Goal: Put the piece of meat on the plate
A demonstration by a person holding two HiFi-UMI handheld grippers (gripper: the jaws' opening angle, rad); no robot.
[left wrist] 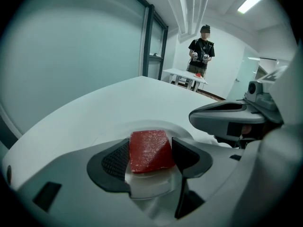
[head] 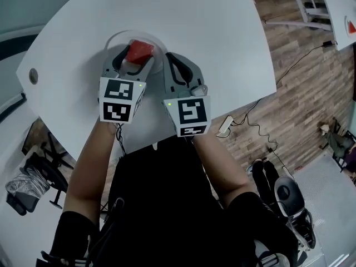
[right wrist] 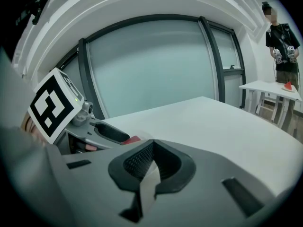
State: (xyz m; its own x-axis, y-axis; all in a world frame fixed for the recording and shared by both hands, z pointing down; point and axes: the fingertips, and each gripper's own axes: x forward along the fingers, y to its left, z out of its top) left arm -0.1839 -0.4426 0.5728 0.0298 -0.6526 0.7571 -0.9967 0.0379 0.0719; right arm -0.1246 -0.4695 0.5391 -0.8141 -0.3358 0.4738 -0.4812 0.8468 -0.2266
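The left gripper (head: 135,60) is clamped on the red piece of meat (left wrist: 150,149), held between both pads over the middle of the clear plate (head: 114,38) on the white table (head: 211,26); whether the meat touches the plate cannot be told. The right gripper (right wrist: 151,148), at the plate's 3 o'clock edge in the head view, is clenched on its thin rim.
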